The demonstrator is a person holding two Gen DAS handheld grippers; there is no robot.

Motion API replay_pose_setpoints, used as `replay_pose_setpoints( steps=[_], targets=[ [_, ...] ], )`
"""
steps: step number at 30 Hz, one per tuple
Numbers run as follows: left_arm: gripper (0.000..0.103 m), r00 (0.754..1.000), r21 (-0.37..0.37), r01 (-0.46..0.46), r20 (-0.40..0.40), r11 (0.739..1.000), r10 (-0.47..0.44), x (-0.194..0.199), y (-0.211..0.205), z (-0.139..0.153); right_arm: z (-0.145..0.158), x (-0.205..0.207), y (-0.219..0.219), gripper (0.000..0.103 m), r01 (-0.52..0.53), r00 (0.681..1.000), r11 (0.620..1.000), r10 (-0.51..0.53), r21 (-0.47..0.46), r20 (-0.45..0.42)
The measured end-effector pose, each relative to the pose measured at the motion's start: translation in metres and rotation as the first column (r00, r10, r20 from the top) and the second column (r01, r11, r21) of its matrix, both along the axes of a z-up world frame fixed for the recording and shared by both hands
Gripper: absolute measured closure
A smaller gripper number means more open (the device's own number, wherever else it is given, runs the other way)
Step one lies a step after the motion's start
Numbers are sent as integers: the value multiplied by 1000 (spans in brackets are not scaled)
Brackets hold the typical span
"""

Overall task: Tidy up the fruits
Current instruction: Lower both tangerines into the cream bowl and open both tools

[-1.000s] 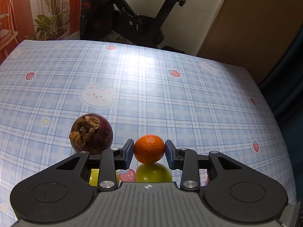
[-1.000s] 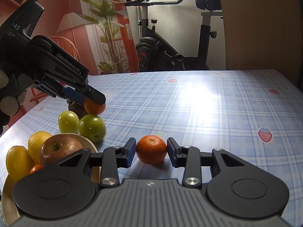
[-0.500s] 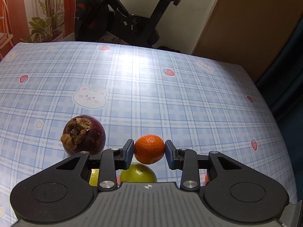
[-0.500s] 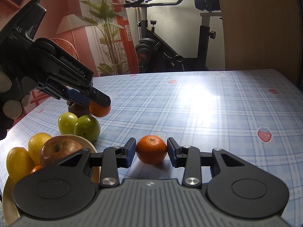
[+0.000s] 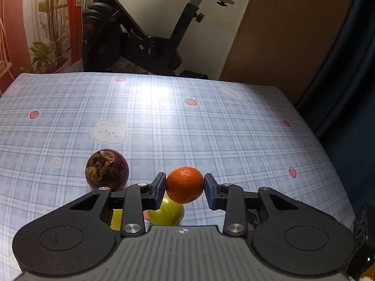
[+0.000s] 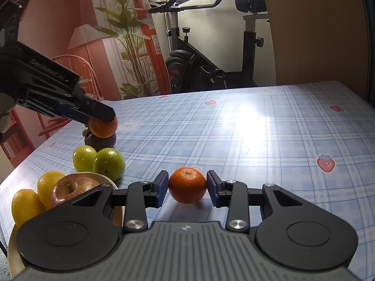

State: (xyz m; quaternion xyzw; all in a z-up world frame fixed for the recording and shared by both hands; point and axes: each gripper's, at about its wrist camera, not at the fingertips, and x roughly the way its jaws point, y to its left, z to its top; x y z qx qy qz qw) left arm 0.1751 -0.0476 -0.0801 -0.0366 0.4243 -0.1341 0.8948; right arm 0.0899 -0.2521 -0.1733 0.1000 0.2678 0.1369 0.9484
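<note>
My left gripper (image 5: 185,188) is shut on a small orange mandarin (image 5: 185,184) and holds it in the air above two green fruits (image 5: 167,212); it also shows in the right wrist view (image 6: 103,126). A dark purple mangosteen (image 5: 107,169) sits on the cloth to its left. My right gripper (image 6: 187,190) is shut on a second mandarin (image 6: 187,188) that rests on the table. A plate (image 6: 14,257) at the lower left holds two lemons (image 6: 25,206) and a red apple (image 6: 72,187). Two green fruits (image 6: 109,162) lie beside it.
The table carries a blue checked cloth (image 5: 211,126) with bear and strawberry prints. An exercise bike (image 5: 140,35) and a potted plant (image 5: 49,53) stand beyond the far edge. A wooden chair (image 6: 77,70) stands at the left of the table.
My left gripper has lifted its mandarin higher and moved it toward the right, away from the green fruits and mangosteen. My right gripper and its mandarin have stayed in place.
</note>
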Motion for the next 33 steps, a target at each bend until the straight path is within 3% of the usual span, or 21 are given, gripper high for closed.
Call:
replay_pose_setpoints(
  steps=[2, 7, 13, 25, 33],
  targets=[
    [66, 1000, -12, 13, 3, 1000, -13, -13, 7, 6, 3, -5, -1, 64, 3, 1000, 1000, -3, 5, -17],
    [66, 999, -29, 51, 8, 998, -51, -45, 22, 14, 28, -37, 5, 64, -29, 999, 999, 30, -18, 38],
    [66, 995, -58, 94, -31, 994, -96, -74, 33, 2, 47, -70, 24, 64, -94, 993, 994, 98, -64, 63],
    [66, 986, -108, 120, -99, 987, -131, -90, 37, -29, 37, -98, 55, 64, -200, 979, 968, 203, -148, 3],
    [65, 983, -109, 131, -117, 985, -143, -93, 29, -39, 27, -92, 54, 64, -219, 976, 968, 219, -123, -19]
  ],
)
